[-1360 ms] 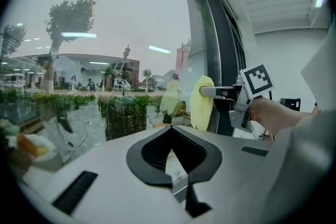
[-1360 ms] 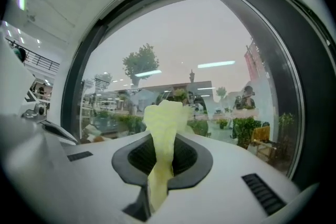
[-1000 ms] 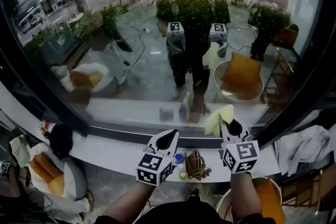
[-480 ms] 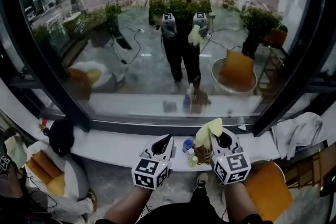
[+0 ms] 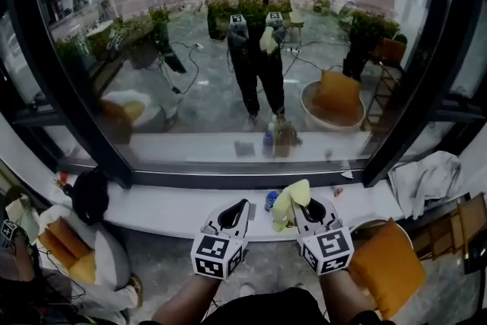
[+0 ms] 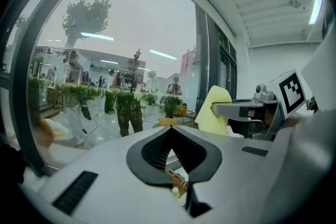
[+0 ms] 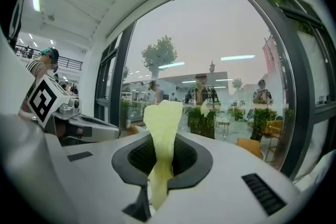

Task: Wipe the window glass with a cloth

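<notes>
Two handheld grippers hovering above the long white sill [image 5: 152, 213] | left gripper [image 5: 243, 204] idling, jaws closed on nothing | small pale-yellow fabric cloth [image 5: 290, 199] sticking up from right gripper [image 5: 303, 203], jaws clamping its lower fold | cloth looking light, limp, floppy, so gripping it bunched | large clear window glass [image 5: 198, 80] standing ahead, untouched.

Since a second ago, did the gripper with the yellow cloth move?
Yes. The right gripper drew back from the window frame; its cloth now hangs over the white sill.
</notes>
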A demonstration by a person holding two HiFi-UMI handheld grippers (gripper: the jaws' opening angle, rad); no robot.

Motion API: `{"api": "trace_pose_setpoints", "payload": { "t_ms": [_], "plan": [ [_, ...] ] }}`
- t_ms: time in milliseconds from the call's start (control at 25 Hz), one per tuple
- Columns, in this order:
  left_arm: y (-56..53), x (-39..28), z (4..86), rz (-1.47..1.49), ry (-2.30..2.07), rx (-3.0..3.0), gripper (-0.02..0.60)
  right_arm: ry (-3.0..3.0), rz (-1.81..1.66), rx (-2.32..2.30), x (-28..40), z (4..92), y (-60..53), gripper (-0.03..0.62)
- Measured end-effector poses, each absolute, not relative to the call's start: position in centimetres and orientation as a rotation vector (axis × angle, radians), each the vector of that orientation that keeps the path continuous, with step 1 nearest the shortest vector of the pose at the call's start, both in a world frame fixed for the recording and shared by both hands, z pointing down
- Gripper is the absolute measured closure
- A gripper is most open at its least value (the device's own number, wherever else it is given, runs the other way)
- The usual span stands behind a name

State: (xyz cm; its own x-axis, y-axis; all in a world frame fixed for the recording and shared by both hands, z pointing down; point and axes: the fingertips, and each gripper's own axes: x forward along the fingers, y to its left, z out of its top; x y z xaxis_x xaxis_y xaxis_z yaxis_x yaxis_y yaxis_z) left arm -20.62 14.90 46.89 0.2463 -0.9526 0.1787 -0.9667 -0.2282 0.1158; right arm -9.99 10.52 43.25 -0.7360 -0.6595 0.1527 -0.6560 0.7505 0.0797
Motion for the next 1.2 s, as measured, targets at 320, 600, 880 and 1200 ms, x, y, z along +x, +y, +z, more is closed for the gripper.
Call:
{"api": "trace_pose_setpoints", "payload": {
  "t_ms": [320,600,880,1200],
  "plan": [
    [15.8,-17.0,46.0,0.087,-1.83,2.321,0.574,-2.799,-0.052,1.024,-7.0,42.1,12.4,0.545],
    [15.8,-12.4,45.3,0.098,-1.851,2.297,0.574,-2.809,-0.028,1.009,-2.0,41.8,12.6,0.545],
    [16.0,-8.6,44.6,0.102,-1.882,2.274,0.574,-2.829,-0.023,0.961,1.6,41.7,12.6,0.545],
    [16.7,-6.8,44.2,0.107,-1.903,2.266,0.574,-2.847,-0.023,0.925,2.9,41.6,13.2,0.545]
  ]
}}
